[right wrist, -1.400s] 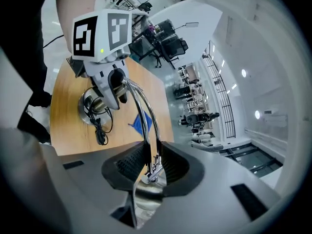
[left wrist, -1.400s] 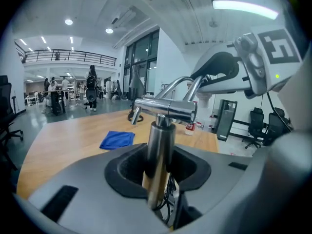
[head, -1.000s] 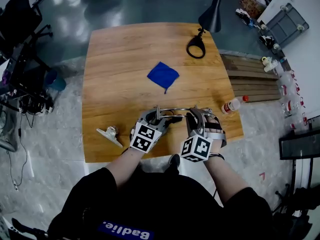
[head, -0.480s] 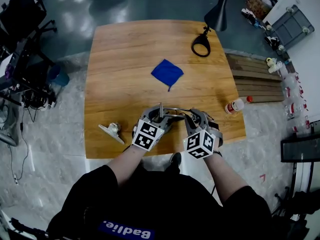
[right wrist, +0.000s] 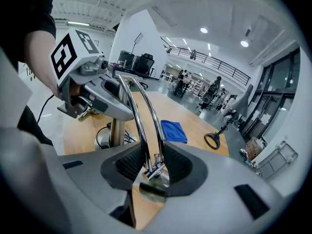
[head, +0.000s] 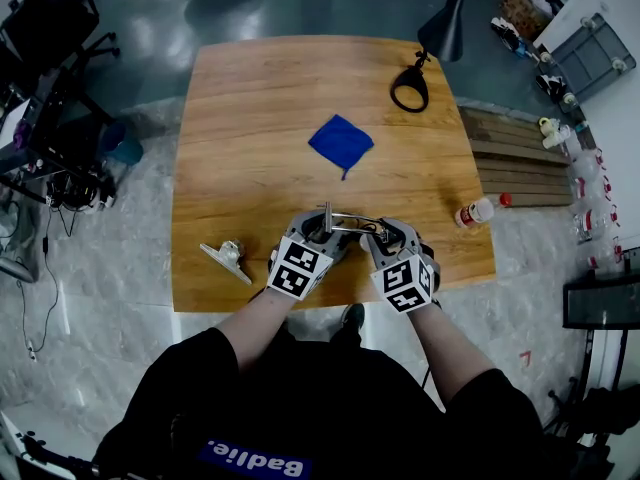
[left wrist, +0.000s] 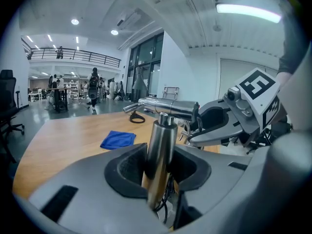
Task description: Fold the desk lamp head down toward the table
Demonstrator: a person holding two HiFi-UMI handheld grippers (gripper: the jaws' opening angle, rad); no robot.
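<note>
on a wooden table (head: 250, 98) in a big bright hall stands the desk lamp (head: 345, 220). the left gripper (left wrist: 158, 165) is clenched on the shiny post (left wrist: 160, 145), which stands straight up between its jaws. the right gripper (right wrist: 153, 165) has just been opening its jaws, and the two thin rods (right wrist: 146, 121) run loosely between them. the lamp head (right wrist: 154, 189) seems to sit just below those jaws. to do this well, the left one should hold the post firm so the lamp does not tip. the right one should push down slowly and not let the rods slip out.
</note>
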